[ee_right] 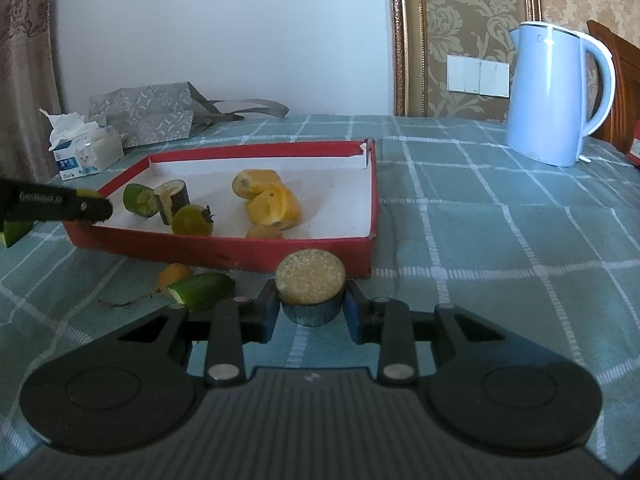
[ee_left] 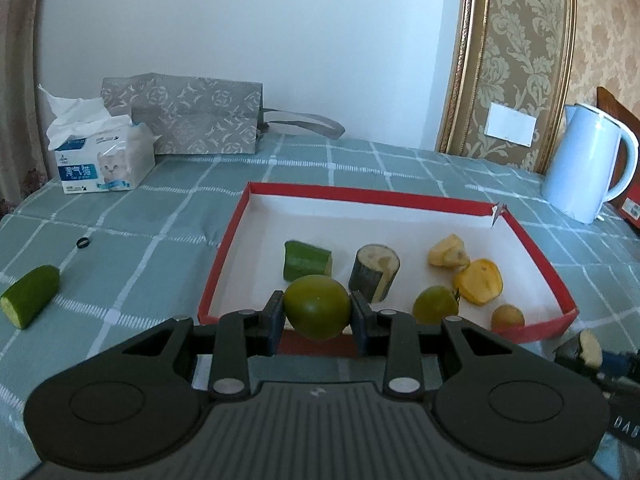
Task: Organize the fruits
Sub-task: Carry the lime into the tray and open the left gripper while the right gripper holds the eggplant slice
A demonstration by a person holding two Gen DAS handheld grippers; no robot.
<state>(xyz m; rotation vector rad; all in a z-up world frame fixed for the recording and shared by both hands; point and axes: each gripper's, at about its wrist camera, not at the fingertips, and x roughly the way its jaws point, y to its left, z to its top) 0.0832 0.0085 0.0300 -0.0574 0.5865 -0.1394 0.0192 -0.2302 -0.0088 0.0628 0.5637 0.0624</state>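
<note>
My left gripper [ee_left: 317, 310] is shut on a round green fruit [ee_left: 317, 307], held over the near edge of the red-rimmed white tray [ee_left: 224, 248]. The tray holds a green cucumber piece [ee_left: 306, 260], a dark banana chunk [ee_left: 374, 272], yellow fruit pieces [ee_left: 478, 282], a green citrus [ee_left: 435, 305] and a small brown fruit [ee_left: 507, 317]. My right gripper [ee_right: 310, 304] is shut on a dark-skinned banana chunk [ee_right: 310, 282], cut face up, in front of the tray [ee_right: 248, 254]. The left gripper's tip [ee_right: 86, 206] shows at the tray's left corner.
A cucumber piece [ee_left: 30, 294] and a small black ring [ee_left: 83, 243] lie left of the tray. A small orange fruit [ee_right: 174, 274] and a cucumber piece [ee_right: 202, 290] lie before it. A tissue pack [ee_left: 100, 160], grey bag [ee_left: 188, 118] and blue kettle [ee_right: 554, 96] stand behind.
</note>
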